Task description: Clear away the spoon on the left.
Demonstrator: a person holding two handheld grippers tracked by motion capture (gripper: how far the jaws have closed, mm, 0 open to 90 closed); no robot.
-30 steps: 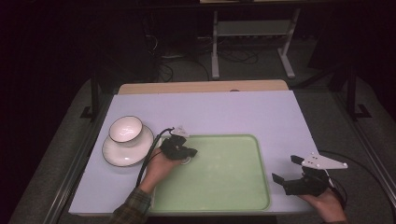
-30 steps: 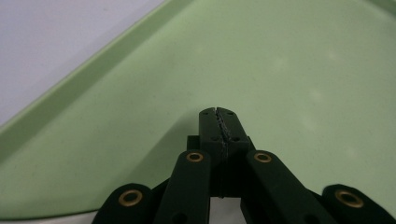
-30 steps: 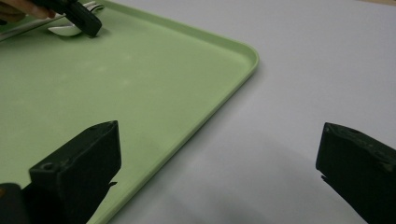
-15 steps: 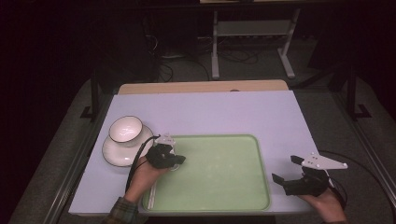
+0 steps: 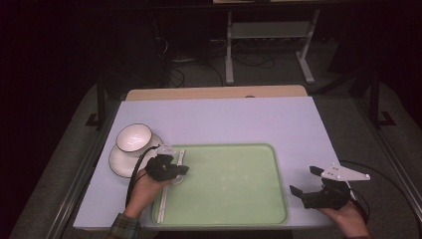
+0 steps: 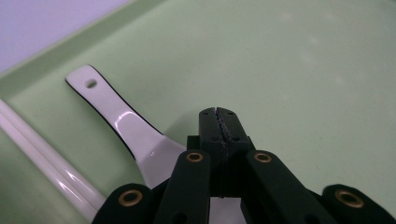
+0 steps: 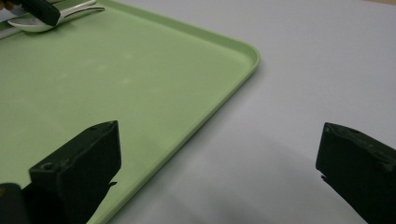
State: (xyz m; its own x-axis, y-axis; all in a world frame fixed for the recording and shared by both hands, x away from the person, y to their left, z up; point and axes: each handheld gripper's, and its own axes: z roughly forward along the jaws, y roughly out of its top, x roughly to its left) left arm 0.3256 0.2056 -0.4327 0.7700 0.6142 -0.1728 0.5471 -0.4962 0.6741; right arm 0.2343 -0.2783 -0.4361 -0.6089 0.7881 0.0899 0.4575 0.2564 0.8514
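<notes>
moved: my left gripper (image 5: 183, 170) slid toward 7 o'clock, clenched empty
done: white ceramic spoon (image 6: 126, 128) on green plastic tray (image 5: 278, 199)
left: white bowl (image 5: 133, 138) at 9 o'clock
right gripper (image 5: 304, 180): released

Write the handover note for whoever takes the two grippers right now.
Left gripper: jaws shut, empty, above the white spoon at the green tray's left end.
Right gripper: jaws wide open, empty, over the table right of the tray.
Chopsticks lie along the tray's left edge beside the spoon. Bowl sits on its saucer left of the tray.
Left: probably bowl and saucer onto the tray.
</notes>
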